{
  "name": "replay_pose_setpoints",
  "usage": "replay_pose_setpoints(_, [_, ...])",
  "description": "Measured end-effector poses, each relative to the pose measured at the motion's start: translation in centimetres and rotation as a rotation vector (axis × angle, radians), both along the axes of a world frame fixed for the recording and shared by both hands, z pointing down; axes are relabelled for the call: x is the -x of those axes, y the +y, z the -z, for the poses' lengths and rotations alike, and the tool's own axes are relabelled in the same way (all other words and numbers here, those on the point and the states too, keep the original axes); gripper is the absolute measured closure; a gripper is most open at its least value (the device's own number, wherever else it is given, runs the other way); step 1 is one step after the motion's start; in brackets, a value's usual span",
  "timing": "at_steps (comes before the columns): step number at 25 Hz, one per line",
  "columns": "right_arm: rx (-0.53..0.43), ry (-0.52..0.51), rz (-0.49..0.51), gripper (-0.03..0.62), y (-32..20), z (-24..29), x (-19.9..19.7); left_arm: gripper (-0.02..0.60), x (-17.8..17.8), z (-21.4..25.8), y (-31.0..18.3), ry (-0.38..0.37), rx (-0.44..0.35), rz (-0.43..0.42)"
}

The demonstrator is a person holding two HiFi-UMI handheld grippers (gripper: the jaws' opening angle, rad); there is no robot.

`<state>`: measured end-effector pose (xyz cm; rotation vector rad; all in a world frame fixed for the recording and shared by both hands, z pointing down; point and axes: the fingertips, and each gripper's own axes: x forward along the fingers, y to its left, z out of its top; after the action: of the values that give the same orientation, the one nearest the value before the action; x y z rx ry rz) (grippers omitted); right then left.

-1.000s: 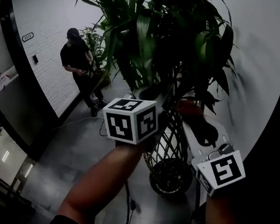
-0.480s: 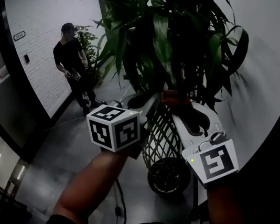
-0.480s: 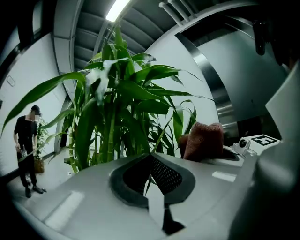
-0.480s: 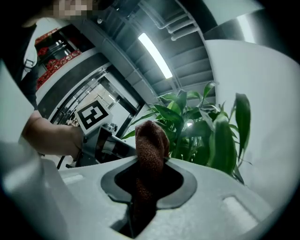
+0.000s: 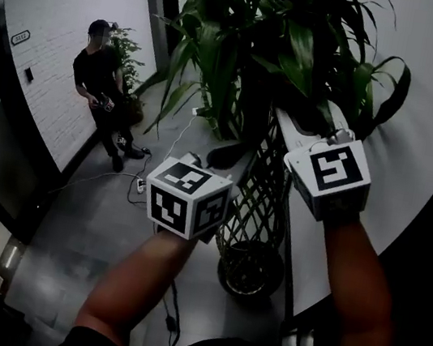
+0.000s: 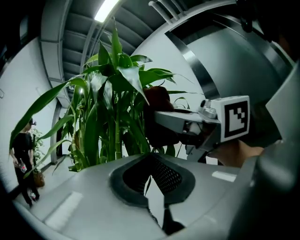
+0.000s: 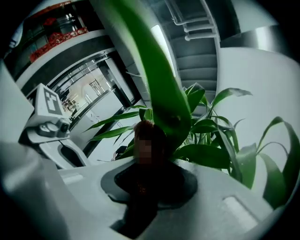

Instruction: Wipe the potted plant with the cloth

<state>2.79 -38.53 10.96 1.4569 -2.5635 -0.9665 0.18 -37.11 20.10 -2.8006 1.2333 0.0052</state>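
The plant (image 5: 263,44) stands in a dark pot (image 5: 248,270) on the floor, and its woven stems (image 5: 265,201) rise to a crown of long leaves.

The right hand-held gripper (image 7: 149,185) is the nearer one to that crown. It is up at the plant's right side, level with the lowest leaves. Its jaws pinch the dark red cloth (image 7: 150,133), which stands up out of them in a bunch.

One broad leaf (image 7: 164,89) of the plant lies directly beyond the cloth. Its lower part is just behind and above the bunch. I cannot tell whether the two touch. In the right gripper view the leaf's long axis runs from the crown's upper left down to the right, ending near the cloth. By my judgement, the wipe has to follow that line, with the cloth sliding along the blade and not across it.

The left hand-held gripper (image 6: 151,168) sits lower, on the plant's left side beside the stems, and points level at the foliage. Its jaws are pressed together. Only a thin dark sliver shows in the slit, and I cannot say whether that is a leaf edge. It looks too far below the broad leaf to steady it, so the leaf may bend away under the cloth.

A person (image 5: 99,91) stands well beyond the plant, on its left.
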Motion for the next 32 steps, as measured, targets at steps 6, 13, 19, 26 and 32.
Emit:
replay_pose_setpoints(6, [0.03,0.049,0.046,0.53,-1.8,-3.2,0.4,0.561,-0.1,-1.7,1.8,0.012,-0.06,-0.041])
replay_pose_setpoints(13, [0.036,0.19,0.082,0.53,0.9,-4.5,3.3,0.561,-0.2,-1.3,2.9,0.024,-0.094,-0.069])
replay_pose_setpoints(19, [0.051,0.295,0.105,0.53,2.5,-5.5,4.2,0.561,0.5,-1.3,2.7,0.01,-0.122,-0.083])
replay_pose_setpoints(26, [0.047,0.444,0.117,0.53,5.1,-7.4,4.8,0.561,1.1,-1.1,3.4,-0.012,-0.139,-0.114])
replay_pose_setpoints(32, [0.085,0.495,0.167,0.53,7.3,-9.4,5.1,0.561,1.8,-1.5,2.9,-0.012,-0.128,-0.108])
